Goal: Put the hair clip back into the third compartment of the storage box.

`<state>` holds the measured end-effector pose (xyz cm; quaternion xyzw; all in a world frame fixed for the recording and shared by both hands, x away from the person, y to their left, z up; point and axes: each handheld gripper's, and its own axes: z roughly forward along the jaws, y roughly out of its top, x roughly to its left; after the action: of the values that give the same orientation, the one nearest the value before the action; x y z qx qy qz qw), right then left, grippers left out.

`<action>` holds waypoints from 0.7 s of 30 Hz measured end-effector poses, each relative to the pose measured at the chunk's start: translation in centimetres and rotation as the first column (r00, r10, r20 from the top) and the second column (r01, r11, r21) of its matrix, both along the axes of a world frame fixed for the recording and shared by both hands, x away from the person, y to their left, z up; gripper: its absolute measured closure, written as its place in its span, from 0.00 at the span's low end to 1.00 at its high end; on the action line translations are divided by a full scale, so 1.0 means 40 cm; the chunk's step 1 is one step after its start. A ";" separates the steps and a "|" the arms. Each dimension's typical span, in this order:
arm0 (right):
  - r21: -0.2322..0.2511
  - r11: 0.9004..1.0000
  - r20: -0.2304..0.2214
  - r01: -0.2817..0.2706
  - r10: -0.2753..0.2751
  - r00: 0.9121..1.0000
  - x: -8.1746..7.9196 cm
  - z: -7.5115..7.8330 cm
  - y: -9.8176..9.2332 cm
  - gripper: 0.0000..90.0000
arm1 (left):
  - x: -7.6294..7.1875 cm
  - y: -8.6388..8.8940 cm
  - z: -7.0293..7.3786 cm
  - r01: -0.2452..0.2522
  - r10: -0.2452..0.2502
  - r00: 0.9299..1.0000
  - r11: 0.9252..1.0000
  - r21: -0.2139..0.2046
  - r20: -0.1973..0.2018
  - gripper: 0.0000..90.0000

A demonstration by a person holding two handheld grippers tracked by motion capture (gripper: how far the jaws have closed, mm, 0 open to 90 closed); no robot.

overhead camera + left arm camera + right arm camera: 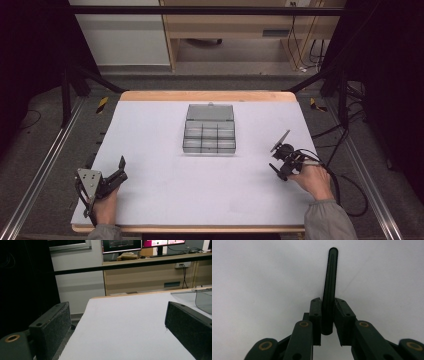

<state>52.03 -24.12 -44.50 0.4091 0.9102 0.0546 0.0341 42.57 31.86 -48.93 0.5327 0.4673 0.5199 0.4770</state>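
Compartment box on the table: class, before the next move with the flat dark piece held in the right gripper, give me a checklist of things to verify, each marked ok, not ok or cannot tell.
1. Right gripper shut on the flat dark piece: ok.
2. Piece sits straight between the jaws: ok.
3. Left gripper open, holding nothing: ok.
4. Compartment box has its lid open: ok.
5. Which compartment fits the piece: cannot tell.
6. White table between right gripper and box is bare: ok.

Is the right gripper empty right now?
No. In the right gripper view the right gripper has its jaws closed on a thin dark flat strip that sticks out past them over the table.
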 end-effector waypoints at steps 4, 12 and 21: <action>0.029 1.000 0.049 0.011 -0.012 0.999 -0.005 0.018 -0.003 0.85 | 0.000 0.000 0.000 0.000 0.000 1.000 1.000 0.001 0.000 0.07; 0.162 0.986 0.212 0.027 -0.062 0.975 -0.016 0.069 -0.001 0.86 | 0.000 0.000 0.000 0.000 0.000 1.000 1.000 0.001 0.000 0.07; 0.348 0.937 0.397 -0.036 -0.113 0.911 -0.031 0.102 -0.003 0.86 | 0.000 0.000 0.000 0.000 0.000 1.000 1.000 0.002 -0.001 0.07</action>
<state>50.80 -24.24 -40.43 0.4061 0.8501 0.2985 0.1528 42.58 31.84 -48.93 0.5333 0.4669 0.5202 0.4764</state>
